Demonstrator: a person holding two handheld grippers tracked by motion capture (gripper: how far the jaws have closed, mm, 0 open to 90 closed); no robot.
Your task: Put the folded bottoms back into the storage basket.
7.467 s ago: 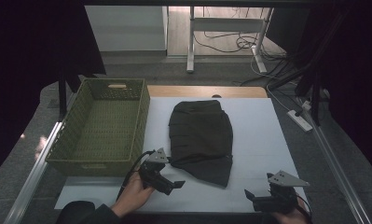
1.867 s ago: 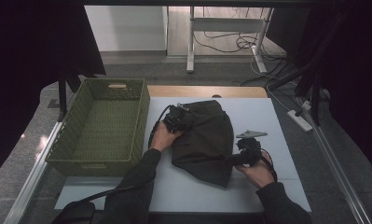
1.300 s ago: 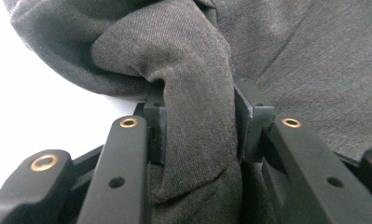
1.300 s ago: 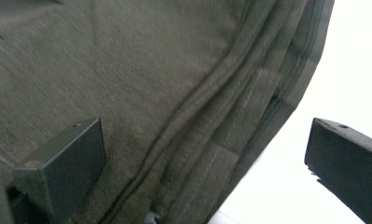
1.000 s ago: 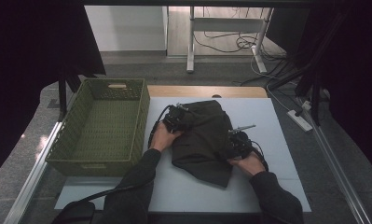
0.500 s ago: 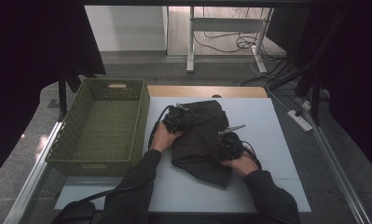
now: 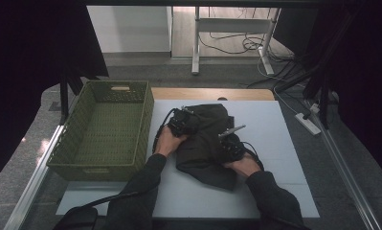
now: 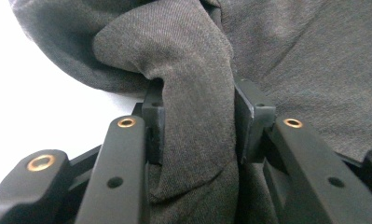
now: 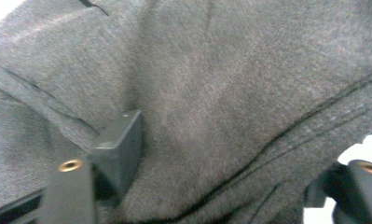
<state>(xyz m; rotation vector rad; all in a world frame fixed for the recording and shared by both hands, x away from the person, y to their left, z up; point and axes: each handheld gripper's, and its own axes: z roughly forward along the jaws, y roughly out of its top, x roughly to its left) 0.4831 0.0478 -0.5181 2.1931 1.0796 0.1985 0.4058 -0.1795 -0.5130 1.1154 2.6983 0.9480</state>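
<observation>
Table: white rectangular table top (image 7: pixel 284 143), bare at the right edge.
Basket: olive-green woven plastic basket (image 7: pixel 105 129) sits left, beside the cloth.
Garment: dark grey rumpled fabric garment (image 7: pixel 205 143) lies mid-table.
Left gripper (image 8: pixel 197 126): jaws pinching a raised fold of it.
Right gripper (image 9: pixel 221 154): jaws wide apart, fabric bunched between, grip unclear.

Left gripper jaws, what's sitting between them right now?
A bunched fold of the dark grey garment stands between the left gripper jaws, touching both pads, as the left gripper view shows.
</observation>
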